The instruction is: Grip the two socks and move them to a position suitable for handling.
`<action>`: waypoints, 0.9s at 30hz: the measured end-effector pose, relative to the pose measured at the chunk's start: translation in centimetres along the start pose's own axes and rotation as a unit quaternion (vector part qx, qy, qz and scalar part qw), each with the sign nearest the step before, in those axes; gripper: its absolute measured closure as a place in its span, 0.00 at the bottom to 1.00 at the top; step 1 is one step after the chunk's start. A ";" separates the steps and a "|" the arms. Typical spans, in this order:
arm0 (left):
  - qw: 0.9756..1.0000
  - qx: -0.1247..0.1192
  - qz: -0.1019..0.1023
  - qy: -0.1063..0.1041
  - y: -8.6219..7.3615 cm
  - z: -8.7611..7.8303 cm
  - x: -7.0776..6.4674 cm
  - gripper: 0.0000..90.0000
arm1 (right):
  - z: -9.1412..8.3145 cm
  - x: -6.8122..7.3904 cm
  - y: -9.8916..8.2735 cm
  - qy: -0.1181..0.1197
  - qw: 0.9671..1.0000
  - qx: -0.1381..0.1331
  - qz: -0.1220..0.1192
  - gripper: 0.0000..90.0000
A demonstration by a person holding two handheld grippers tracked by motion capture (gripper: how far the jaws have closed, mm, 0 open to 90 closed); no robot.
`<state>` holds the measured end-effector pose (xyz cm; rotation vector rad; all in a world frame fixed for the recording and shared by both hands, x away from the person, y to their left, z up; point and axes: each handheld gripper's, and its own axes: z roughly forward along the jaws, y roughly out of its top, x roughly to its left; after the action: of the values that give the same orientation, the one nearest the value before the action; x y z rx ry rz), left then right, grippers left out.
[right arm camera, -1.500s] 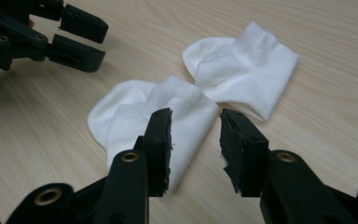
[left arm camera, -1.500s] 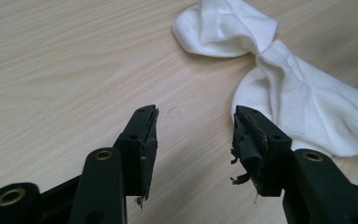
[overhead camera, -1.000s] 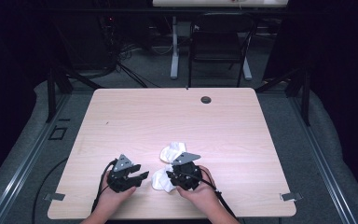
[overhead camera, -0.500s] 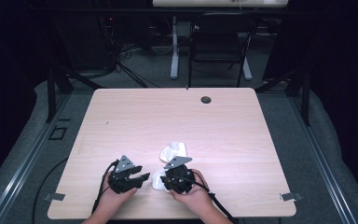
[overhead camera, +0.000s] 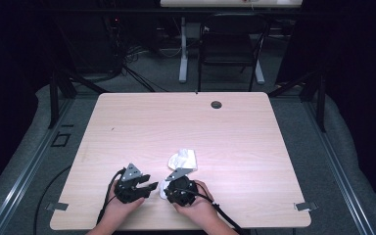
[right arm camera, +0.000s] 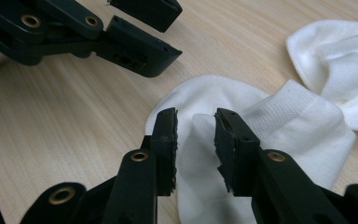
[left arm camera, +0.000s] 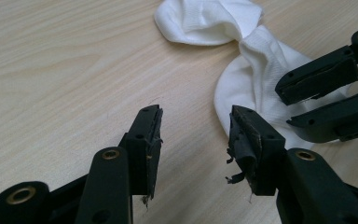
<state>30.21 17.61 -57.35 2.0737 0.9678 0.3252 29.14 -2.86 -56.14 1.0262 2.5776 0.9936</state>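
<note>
White sock cloth (overhead camera: 183, 158) lies bunched on the wooden table (overhead camera: 235, 142), near the front edge. I cannot tell whether it is one sock or two. My right gripper (right arm camera: 196, 123) is low over its near part (right arm camera: 279, 126). A raised fold stands between the jaws, which have just been opening, and a gap shows beside the left pad. In the high view the right gripper (overhead camera: 169, 188) sits at the cloth's near end. My left gripper (left arm camera: 193, 126) is open over bare wood, just left of the sock's edge (left arm camera: 261, 70), with nothing between its jaws. It rests left of the right one in the high view (overhead camera: 148, 185).
A small dark round cap (overhead camera: 216, 104) sits in the tabletop near the far edge. A chair (overhead camera: 230, 44) and a desk leg with cables stand on the floor beyond the table. Both hands rest near the table's front edge.
The right gripper has moved left, toward the left gripper, and lower onto the near part of the sock. The left gripper has stayed where it was.
</note>
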 end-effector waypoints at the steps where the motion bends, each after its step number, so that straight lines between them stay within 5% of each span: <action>1: 1.000 0.000 0.000 0.000 0.0 0.0 0.0 0.60 | 0.0 0.0 0.0 0.000 1.000 0.000 0.000 0.77; 11: 1.000 0.000 -0.001 -0.001 0.0 0.0 0.0 0.60 | 0.7 0.2 -0.5 -0.017 1.000 0.009 -0.010 0.80; 27: 1.000 -0.002 0.002 0.004 -0.1 0.1 -0.3 0.60 | 0.5 -0.4 -0.7 -0.008 1.000 -0.001 0.017 0.97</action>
<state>30.04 17.36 -57.43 2.0716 0.9668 0.3374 29.28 -3.25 -56.96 1.0771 2.5538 0.9904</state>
